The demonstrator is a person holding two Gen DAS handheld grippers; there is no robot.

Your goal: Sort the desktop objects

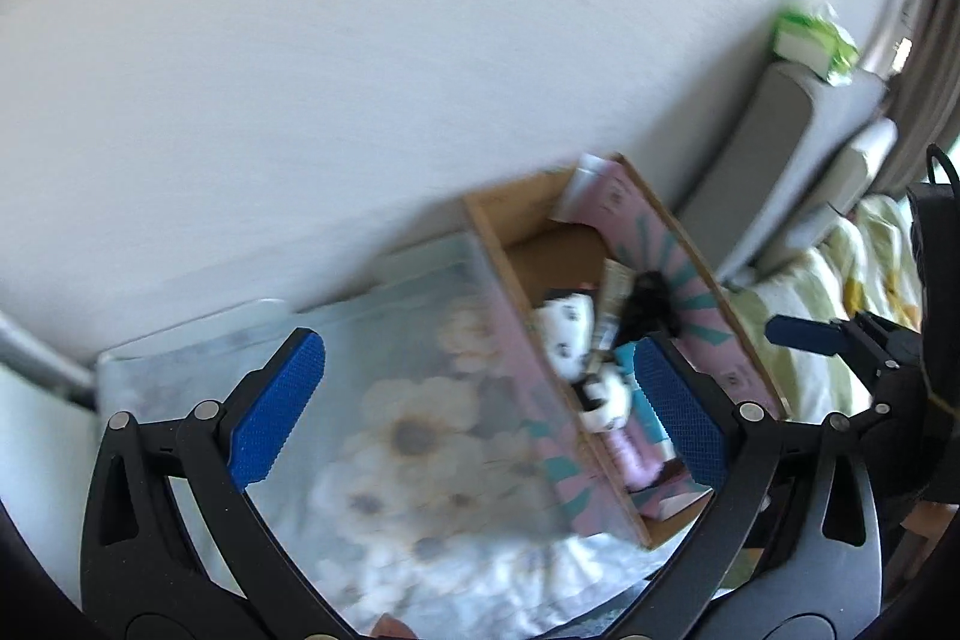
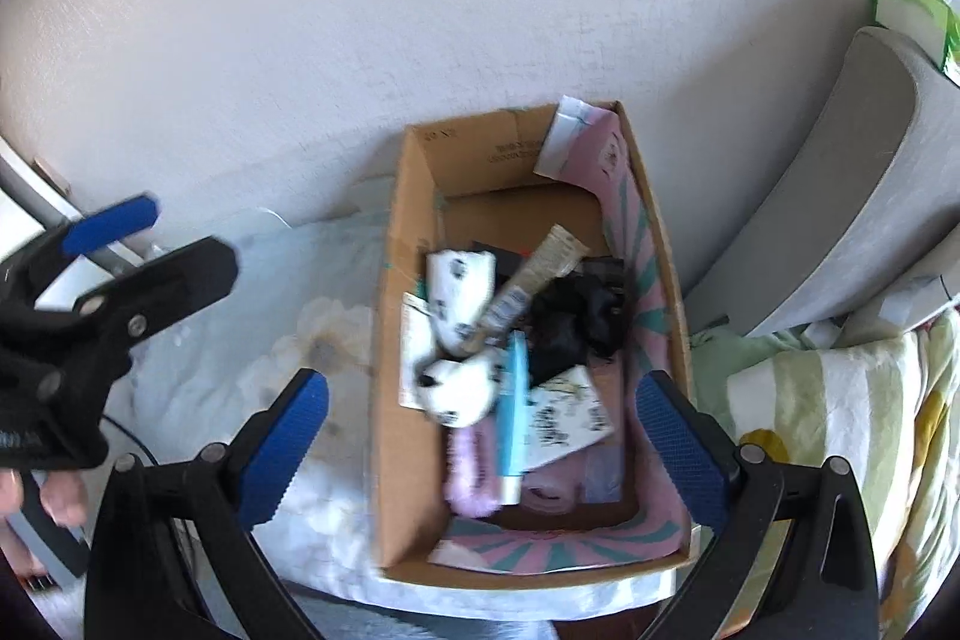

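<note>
A cardboard box (image 2: 408, 400) with a pink and teal lining stands on a floral cloth (image 1: 414, 436). Inside lie white black-spotted soft pieces (image 2: 459, 292), a black cloth (image 2: 570, 322), a light blue tube (image 2: 515, 400), a beige tube (image 2: 534, 274), a purple fluffy item (image 2: 471, 478) and a scribbled white card (image 2: 567, 418). Above the box my right gripper (image 2: 486, 448) hangs wide open, holding nothing. My left gripper (image 1: 480, 406) is also wide open and empty, over the cloth beside the box's (image 1: 498, 244) left wall. It appears blurred at the left of the right wrist view (image 2: 186, 235).
A white wall rises behind the box. Grey padded cushions (image 2: 852, 196) lean at the right with a green and white packet (image 2: 912, 16) on top. Striped bedding (image 2: 840, 412) lies right of the box. A person's hand (image 2: 54, 496) holds the left gripper's handle.
</note>
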